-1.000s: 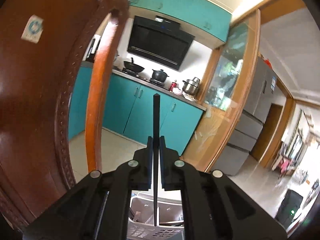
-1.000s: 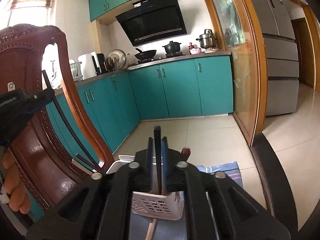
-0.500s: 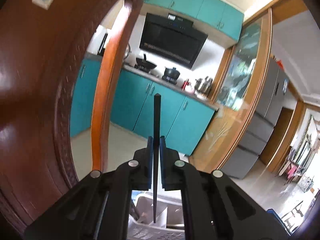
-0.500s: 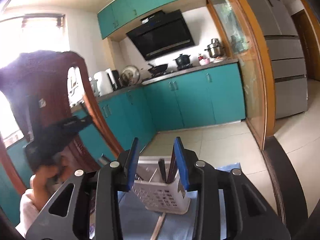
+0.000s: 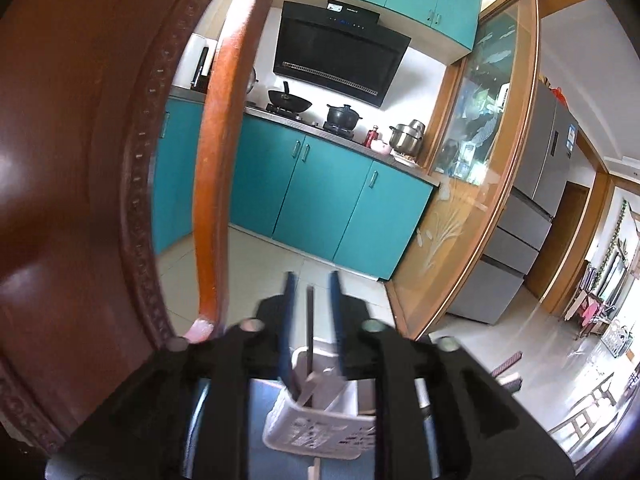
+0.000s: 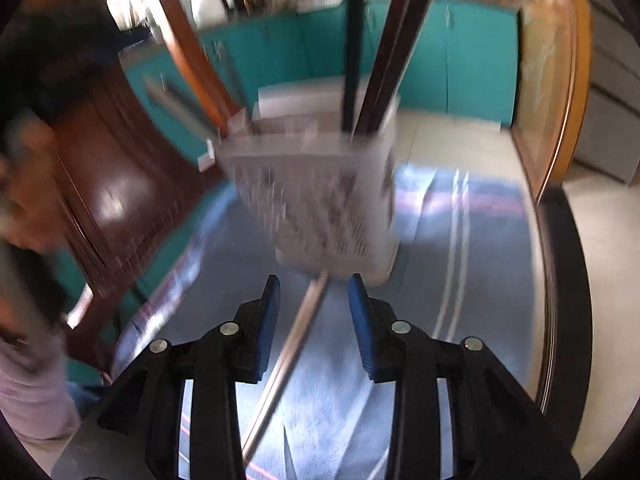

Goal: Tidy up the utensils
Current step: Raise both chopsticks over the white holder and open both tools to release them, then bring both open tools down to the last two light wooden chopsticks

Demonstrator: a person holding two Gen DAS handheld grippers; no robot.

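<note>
White perforated utensil basket (image 6: 320,184) on a blue striped cloth (image 6: 460,280), with a pale chopstick (image 6: 288,352) lying before it, is shown only by the right wrist view. The left gripper (image 5: 312,300), jaws just parted, is held over the basket with a dark chopstick (image 5: 310,320) loose between them. The right gripper (image 6: 314,300) is angled down, jaws apart and empty.

The basket (image 6: 320,200) is made of white perforated plastic. The chair (image 5: 80,160) is finished in glossy carved wood. The table is covered by a soft blue cloth (image 6: 340,400).
</note>
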